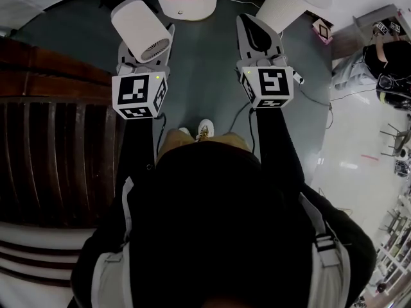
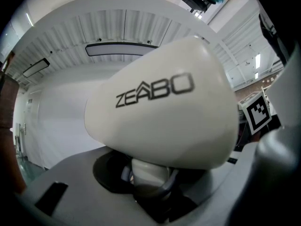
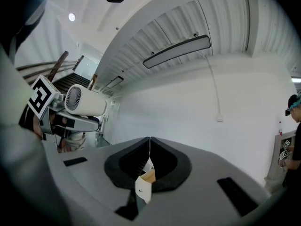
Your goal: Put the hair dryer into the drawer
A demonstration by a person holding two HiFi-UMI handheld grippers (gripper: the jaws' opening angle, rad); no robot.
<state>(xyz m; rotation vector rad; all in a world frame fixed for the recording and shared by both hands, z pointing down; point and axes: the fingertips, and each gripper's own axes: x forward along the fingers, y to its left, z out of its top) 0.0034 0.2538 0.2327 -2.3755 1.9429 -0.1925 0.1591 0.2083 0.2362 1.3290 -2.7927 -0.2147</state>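
Observation:
A white hair dryer (image 1: 141, 29) with a round grille at its end is held level over the dark floor, ahead of me on the left. My left gripper (image 1: 145, 51) is shut on its handle, which shows between the jaws in the left gripper view, under the lettered body (image 2: 160, 112). My right gripper (image 1: 258, 29) stands beside it on the right, shut with nothing in it; its pads meet in a thin seam (image 3: 149, 147). The right gripper view shows the dryer (image 3: 87, 101) off to its left. An open white drawer (image 1: 183, 10) with a wooden inside lies ahead, beyond both grippers.
Dark wooden stairs with railings (image 1: 51, 108) fill the left side. A white rounded body (image 1: 286, 5) stands at the back right, next to the drawer. Cables (image 1: 318, 98) trail over the floor on the right, and a person (image 1: 385, 63) stands further off there.

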